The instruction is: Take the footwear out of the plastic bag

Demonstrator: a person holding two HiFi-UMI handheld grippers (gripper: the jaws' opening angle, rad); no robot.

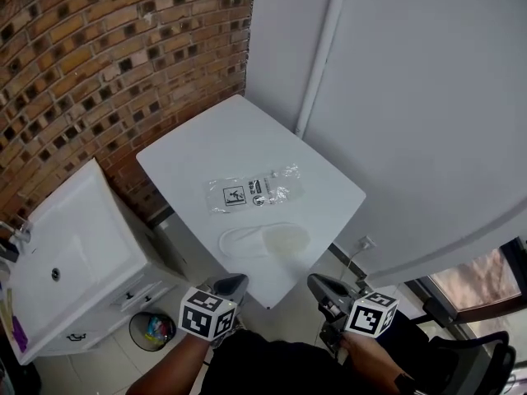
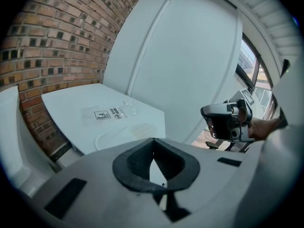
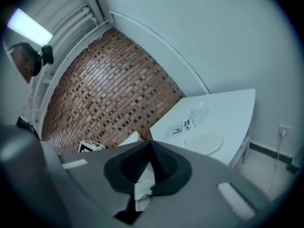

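Observation:
A clear plastic bag (image 1: 253,190) with printed labels lies flat near the middle of the white table (image 1: 198,151). Just in front of it, toward me, lies a white slipper (image 1: 265,239), outside the bag. The left gripper view shows the bag (image 2: 109,113) and slipper (image 2: 124,133) too, as does the right gripper view, with bag (image 3: 190,122) and slipper (image 3: 204,141). My left gripper (image 1: 232,285) and right gripper (image 1: 321,285) hang below the table's near corner, both shut and empty. The jaws of the left gripper (image 2: 153,141) and the right gripper (image 3: 152,144) meet at their tips.
A white cabinet with a basin (image 1: 74,253) stands left of the table, with a small bin (image 1: 152,329) in front of it. A brick wall (image 1: 107,56) is behind on the left. A white wall with a pipe (image 1: 321,56) and a socket (image 1: 365,243) are on the right.

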